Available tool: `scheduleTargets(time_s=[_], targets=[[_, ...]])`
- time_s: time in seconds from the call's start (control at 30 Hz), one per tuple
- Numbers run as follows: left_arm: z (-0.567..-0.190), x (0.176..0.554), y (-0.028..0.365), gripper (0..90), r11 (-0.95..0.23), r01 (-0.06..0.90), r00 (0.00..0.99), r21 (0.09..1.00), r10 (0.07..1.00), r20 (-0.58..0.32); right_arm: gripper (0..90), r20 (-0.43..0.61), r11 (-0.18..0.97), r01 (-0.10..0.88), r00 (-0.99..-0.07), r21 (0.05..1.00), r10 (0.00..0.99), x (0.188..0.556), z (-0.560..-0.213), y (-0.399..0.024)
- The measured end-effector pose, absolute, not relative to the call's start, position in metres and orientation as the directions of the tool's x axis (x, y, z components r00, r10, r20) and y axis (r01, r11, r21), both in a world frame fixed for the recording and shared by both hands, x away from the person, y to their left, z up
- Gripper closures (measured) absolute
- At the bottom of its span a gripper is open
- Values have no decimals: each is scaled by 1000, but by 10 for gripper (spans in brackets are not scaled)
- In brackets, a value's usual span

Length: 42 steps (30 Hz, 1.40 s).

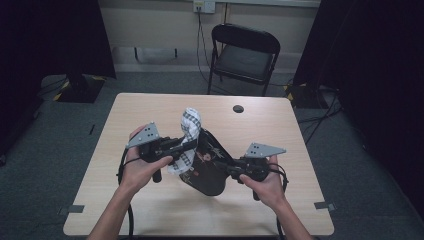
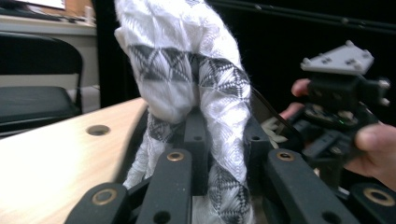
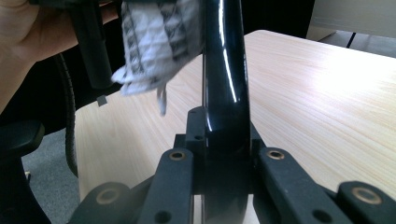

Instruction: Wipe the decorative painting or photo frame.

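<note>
Nearest the lens in the left gripper view, the left gripper (image 2: 223, 149) has its jaws clamped on a white towel with a grey check (image 2: 187, 79), which rises in a bunch above them. The right gripper (image 3: 224, 135) is closed tight on the glossy rim of a black bag (image 3: 223, 70). In the high view both hold these over the middle of the light wooden table (image 1: 150, 107), towel tucked into the bag's mouth, a black folding chair (image 1: 245, 52) beyond.
</note>
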<state>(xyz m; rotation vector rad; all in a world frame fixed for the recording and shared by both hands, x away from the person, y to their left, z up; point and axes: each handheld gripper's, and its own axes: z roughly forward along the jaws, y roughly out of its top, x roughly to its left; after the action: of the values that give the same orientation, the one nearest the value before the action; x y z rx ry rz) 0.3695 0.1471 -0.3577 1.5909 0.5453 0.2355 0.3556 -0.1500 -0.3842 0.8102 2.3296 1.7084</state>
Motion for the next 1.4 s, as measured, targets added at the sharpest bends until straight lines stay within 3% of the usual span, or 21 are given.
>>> scheduleTargets(time_s=[0.07, 0.23, 0.43, 0.57, 1.07, 1.4], targets=[[-359, 368, 142, 774, -9, 207, 873, 978, 454, -181, 812, 197, 208, 337, -845, 918, 497, 356, -384, -150], [-353, 367, 144, 775, -59, 158, 845, 986, 525, -104, 811, 197, 206, 337, -843, 919, 500, 356, -385, -150], [-358, 376, 172, 776, -12, 193, 787, 981, 599, -148, 810, 196, 208, 336, -845, 919, 498, 356, -384, -150], [-362, 376, 171, 778, -9, 206, 793, 978, 588, -162, 811, 193, 214, 335, -846, 918, 496, 356, -384, -149], [-357, 366, 150, 775, -87, 157, 815, 984, 574, -79, 810, 194, 214, 339, -843, 916, 502, 357, -384, -149], [-360, 370, 158, 771, -109, 164, 791, 981, 609, -65, 709, 191, 207, 328, -848, 922, 495, 353, -379, -156]])
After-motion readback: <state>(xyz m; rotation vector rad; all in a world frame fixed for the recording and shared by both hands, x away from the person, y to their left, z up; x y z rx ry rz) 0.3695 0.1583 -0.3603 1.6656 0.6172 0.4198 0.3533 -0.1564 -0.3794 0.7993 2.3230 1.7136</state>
